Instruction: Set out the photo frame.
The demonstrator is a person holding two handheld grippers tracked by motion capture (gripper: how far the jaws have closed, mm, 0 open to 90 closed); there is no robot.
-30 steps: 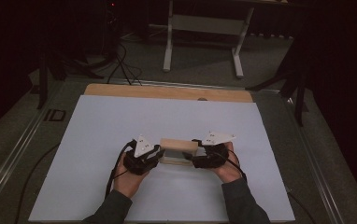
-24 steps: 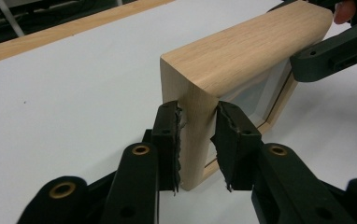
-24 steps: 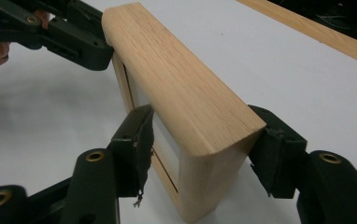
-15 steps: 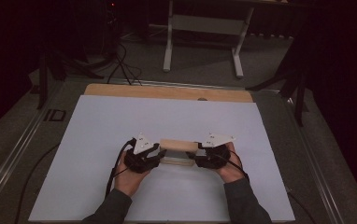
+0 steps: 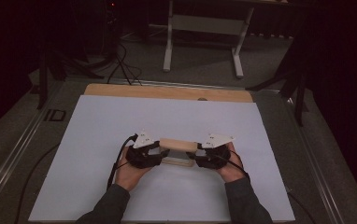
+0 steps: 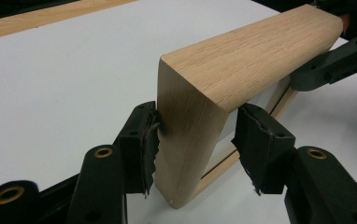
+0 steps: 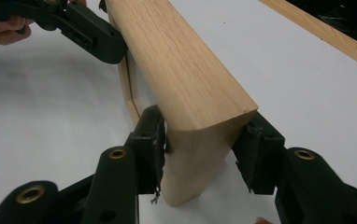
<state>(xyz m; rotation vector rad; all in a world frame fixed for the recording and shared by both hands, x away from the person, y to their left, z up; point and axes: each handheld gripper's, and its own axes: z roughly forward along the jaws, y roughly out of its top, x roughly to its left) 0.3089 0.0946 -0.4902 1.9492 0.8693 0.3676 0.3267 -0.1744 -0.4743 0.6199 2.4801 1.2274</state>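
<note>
A light wooden piece (image 5: 178, 144) with a thick, rounded top bar and a thin lower rail stands on the white sheet (image 5: 120, 116) between both hands. My left gripper (image 5: 160, 151) straddles its left end. In the left gripper view (image 6: 200, 140) its jaws have just been opening; one pad (image 6: 144, 144) still touches the wood (image 6: 242, 56) and the other pad (image 6: 256, 144) stands off it. My right gripper (image 5: 194, 153) holds the other end. In the right gripper view (image 7: 204, 142) its jaws have just been closing, and both pads lie against the wood (image 7: 181, 70).
The white sheet covers most of a table whose wooden far edge (image 5: 167, 92) shows as a strip. Black cables (image 5: 118, 158) trail from the grippers toward the person. A metal stand (image 5: 204, 28) and dark equipment are on the floor beyond the table.
</note>
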